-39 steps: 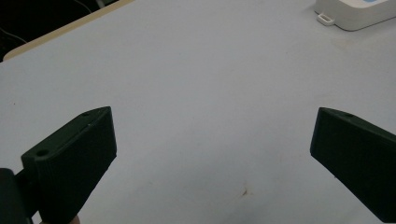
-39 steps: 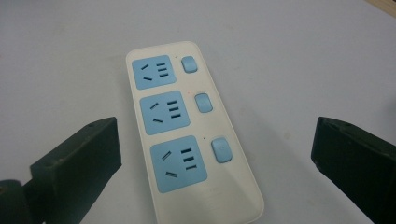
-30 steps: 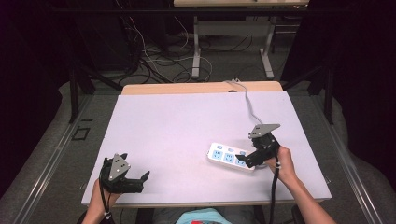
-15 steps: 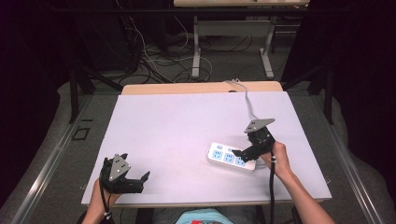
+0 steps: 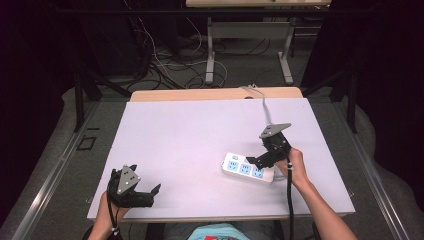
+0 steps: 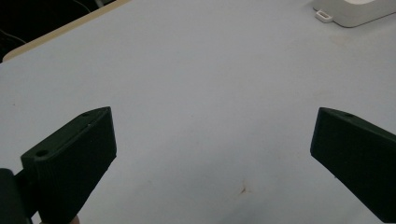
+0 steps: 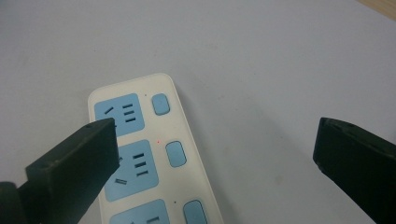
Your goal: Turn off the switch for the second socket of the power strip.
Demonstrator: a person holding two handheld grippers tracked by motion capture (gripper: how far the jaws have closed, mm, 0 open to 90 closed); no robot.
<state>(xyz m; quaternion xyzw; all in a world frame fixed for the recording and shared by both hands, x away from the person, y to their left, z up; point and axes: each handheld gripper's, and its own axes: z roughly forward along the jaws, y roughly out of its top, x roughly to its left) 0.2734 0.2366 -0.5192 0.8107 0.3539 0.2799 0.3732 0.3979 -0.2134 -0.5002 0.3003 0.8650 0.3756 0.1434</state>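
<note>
A white power strip [image 5: 248,169] with blue sockets and blue switch buttons lies flat on the white table top [image 5: 200,135], right of the middle. My right gripper [image 5: 257,160] hovers just above it, open, with its jaws pointing left over the strip. In the right gripper view the strip [image 7: 149,158] sits under the left jaw, and the gripper [image 7: 215,128] stands wide open around bare table. My left gripper [image 5: 154,196] rests open at the front left corner. In its own view the left gripper [image 6: 212,121] holds nothing, and the strip's end [image 6: 355,10] shows at the top right.
A grey cord [image 5: 265,107] runs from the table's far edge toward the right gripper, which hides its near end. A wooden edge [image 5: 215,94] borders the far side. Desk legs and loose cables [image 5: 170,65] lie on the floor beyond.
The right gripper has lifted slightly and drifted left and away from the person over the strip. The left gripper and the strip have stayed put.
</note>
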